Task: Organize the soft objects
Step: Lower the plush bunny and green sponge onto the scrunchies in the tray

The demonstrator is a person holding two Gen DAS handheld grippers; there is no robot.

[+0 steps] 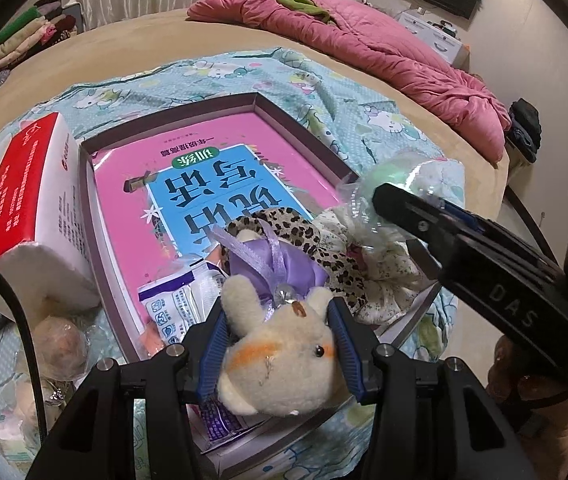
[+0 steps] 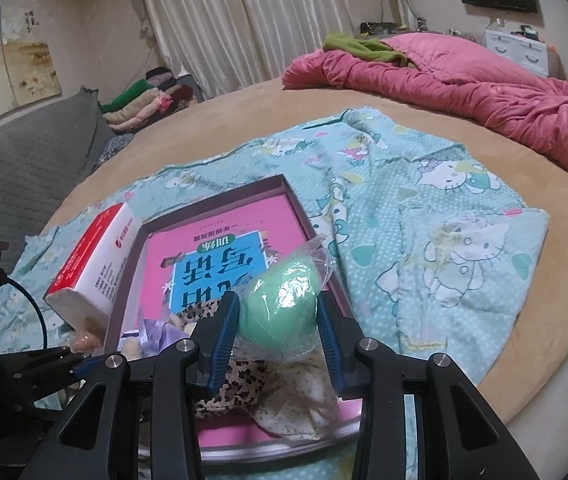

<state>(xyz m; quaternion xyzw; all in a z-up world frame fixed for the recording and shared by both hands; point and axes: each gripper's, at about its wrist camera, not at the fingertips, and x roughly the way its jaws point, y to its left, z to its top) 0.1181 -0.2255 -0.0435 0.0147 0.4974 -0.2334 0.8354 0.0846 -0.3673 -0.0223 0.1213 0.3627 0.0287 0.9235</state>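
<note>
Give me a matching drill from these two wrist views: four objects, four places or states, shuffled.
Things:
1. plush rabbit
2. green sponge egg in plastic wrap
3. pink workbook
4. red and white tissue pack

Places or states:
A. flat on the floor of the box
B. clamped in the left claw
C. beside the box, outside its wall
D. clamped in the right claw

Pairs: 1-B, 2-D, 3-A, 4-C

Both wrist cameras look forward and downward from close above the shallow dark-rimmed cardboard tray on the bed.
</note>
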